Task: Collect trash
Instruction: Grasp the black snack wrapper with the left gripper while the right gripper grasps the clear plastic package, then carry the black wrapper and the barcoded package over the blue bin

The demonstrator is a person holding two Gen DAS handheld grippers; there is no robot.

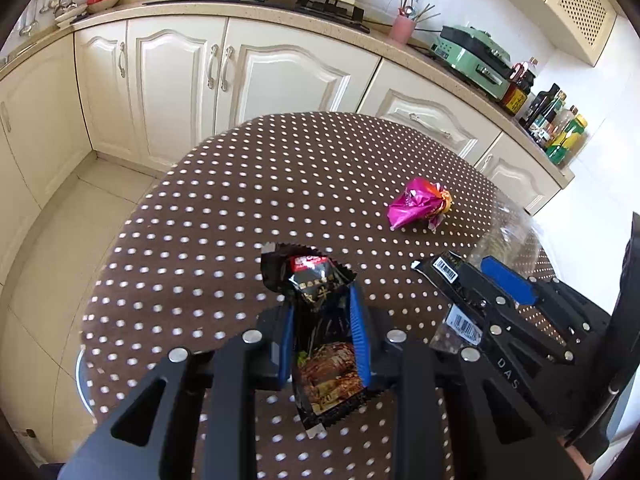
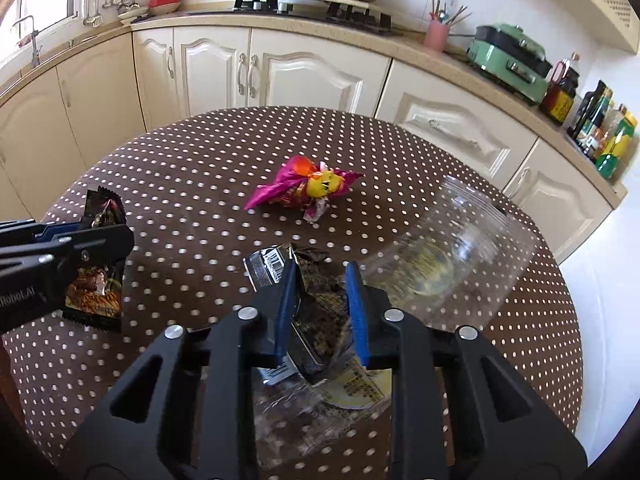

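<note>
Facing only the right wrist: clear jar (image 2: 448,252)

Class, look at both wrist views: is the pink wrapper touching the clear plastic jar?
Apart. In the right wrist view the pink wrapper lies alone and bare dotted tablecloth shows between it and the clear plastic jar.

Three wrappers counted: two black (image 2: 94,276) (image 2: 316,304), one pink (image 2: 304,188). One clear jar (image 2: 452,256) seen. Two grippers (image 1: 322,332) (image 2: 322,312) seen.
</note>
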